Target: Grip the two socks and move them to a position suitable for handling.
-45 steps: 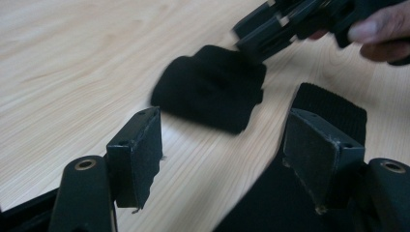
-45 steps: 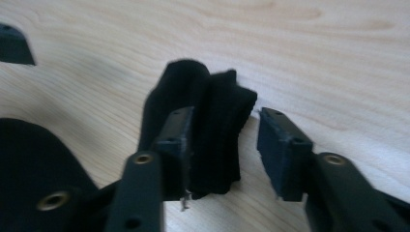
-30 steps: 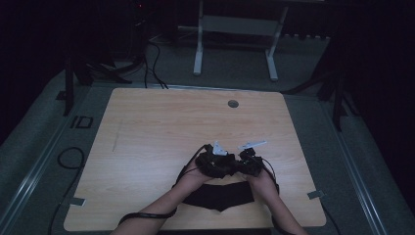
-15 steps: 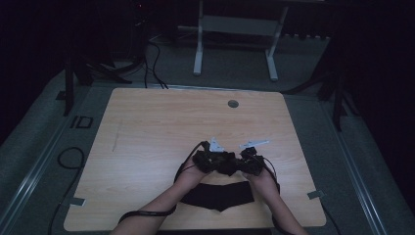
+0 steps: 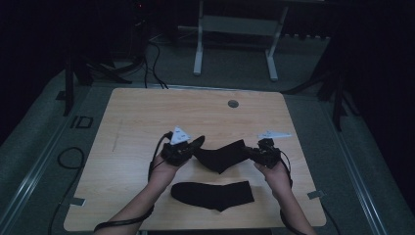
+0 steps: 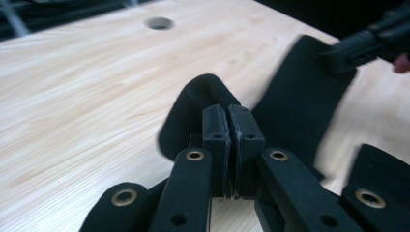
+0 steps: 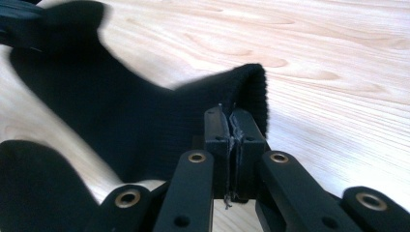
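A black sock (image 5: 222, 155) hangs stretched above the wooden table (image 5: 147, 117) between my two grippers. My left gripper (image 5: 195, 145) is shut on its toe end, and the jaws pinch the fabric (image 6: 203, 96) in the left gripper view. My right gripper (image 5: 250, 152) is shut on the ribbed cuff (image 7: 251, 92). A second black sock (image 5: 213, 192) lies flat on the table near the front edge, below the held one. In the right gripper view its dark edge (image 7: 34, 188) sits at the lower left.
A round cable hole (image 5: 233, 104) sits near the table's far edge. Behind the table stand a white metal frame (image 5: 235, 29) and cables on the floor (image 5: 147, 58). A cable loop (image 5: 68, 156) lies left of the table.
Both grippers have lifted and moved apart, left going left and right going right. The sock between them is now pulled out long, above the second sock.
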Motion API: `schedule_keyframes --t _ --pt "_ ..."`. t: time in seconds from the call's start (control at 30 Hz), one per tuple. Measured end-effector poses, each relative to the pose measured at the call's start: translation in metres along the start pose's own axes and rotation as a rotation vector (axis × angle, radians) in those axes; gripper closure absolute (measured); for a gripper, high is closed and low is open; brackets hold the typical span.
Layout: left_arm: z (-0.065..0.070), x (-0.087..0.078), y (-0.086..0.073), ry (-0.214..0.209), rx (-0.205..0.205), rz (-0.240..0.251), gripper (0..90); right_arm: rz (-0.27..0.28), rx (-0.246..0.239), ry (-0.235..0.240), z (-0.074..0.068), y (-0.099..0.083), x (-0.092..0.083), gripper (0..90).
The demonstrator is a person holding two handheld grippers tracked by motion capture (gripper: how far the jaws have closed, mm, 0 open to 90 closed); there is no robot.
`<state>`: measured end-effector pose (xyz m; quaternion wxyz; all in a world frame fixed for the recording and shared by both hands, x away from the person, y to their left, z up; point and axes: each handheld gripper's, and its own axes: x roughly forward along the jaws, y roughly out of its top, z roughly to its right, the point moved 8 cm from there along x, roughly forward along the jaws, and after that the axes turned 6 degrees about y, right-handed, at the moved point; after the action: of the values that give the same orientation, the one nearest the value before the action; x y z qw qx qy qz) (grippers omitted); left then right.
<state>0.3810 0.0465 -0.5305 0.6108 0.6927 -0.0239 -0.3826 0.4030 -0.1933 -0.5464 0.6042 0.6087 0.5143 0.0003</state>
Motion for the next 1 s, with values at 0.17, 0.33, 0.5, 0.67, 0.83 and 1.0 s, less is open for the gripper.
schedule_keyframes --t 0.17,0.33,0.5,0.67,0.83,1.0 --pt "-0.018 -0.013 -0.022 -0.006 -0.079 0.068 86.4 -0.010 0.023 0.001 0.006 -0.009 0.001 87.0" --pt "-0.024 -0.006 -0.055 0.001 -0.140 0.015 86.1 -0.042 0.020 -0.003 0.004 -0.022 0.013 87.0" --pt "-0.027 0.004 -0.081 0.011 -0.146 -0.083 81.3 -0.078 0.031 -0.008 0.007 -0.032 0.026 87.0" --pt "-0.032 0.007 -0.094 0.021 -0.151 -0.168 75.1 -0.096 0.046 -0.033 0.016 -0.037 0.029 86.7" --pt "-0.034 0.006 -0.098 0.019 -0.170 -0.197 78.3 -0.111 0.064 -0.045 0.025 -0.042 0.030 85.2" --pt "-0.033 0.006 -0.100 0.016 -0.162 -0.217 77.2 -0.129 0.078 -0.056 0.033 -0.045 0.029 66.3"
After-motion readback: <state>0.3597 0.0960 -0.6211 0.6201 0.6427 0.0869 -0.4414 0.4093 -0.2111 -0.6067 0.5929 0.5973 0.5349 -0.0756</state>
